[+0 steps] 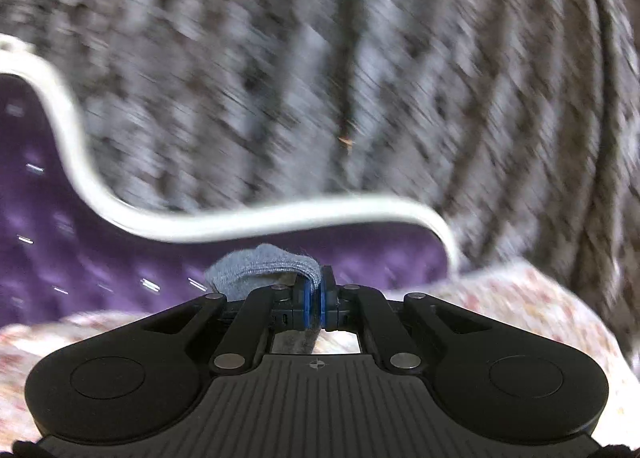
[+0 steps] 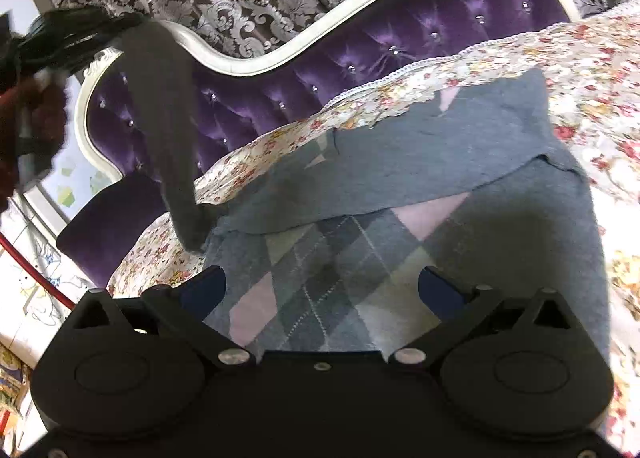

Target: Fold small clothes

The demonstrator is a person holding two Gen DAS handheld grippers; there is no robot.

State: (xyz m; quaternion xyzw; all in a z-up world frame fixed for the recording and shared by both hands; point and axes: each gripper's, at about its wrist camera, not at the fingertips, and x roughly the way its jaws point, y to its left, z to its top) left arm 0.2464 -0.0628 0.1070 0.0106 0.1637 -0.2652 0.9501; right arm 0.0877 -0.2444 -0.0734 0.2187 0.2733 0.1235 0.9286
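The left gripper (image 1: 316,298) is built of matte black plastic, and blue pads (image 1: 306,304) are fitted on the inner faces of its fingers. Behind the pads, angled black link arms are joined by round silver pivot pins. Two rounded black housings, each marked with a shallow circular disc, are set at either side of a ribbed central plate, on which a small crosshair mark is printed. The right gripper (image 2: 322,288) is made the same way: black linkages, silver pins, twin disc-marked housings, and dark blue pads (image 2: 440,290) on the fingers.

Matt knitted sweater (image 2: 400,193), velvety tufted headboard (image 2: 400,41)
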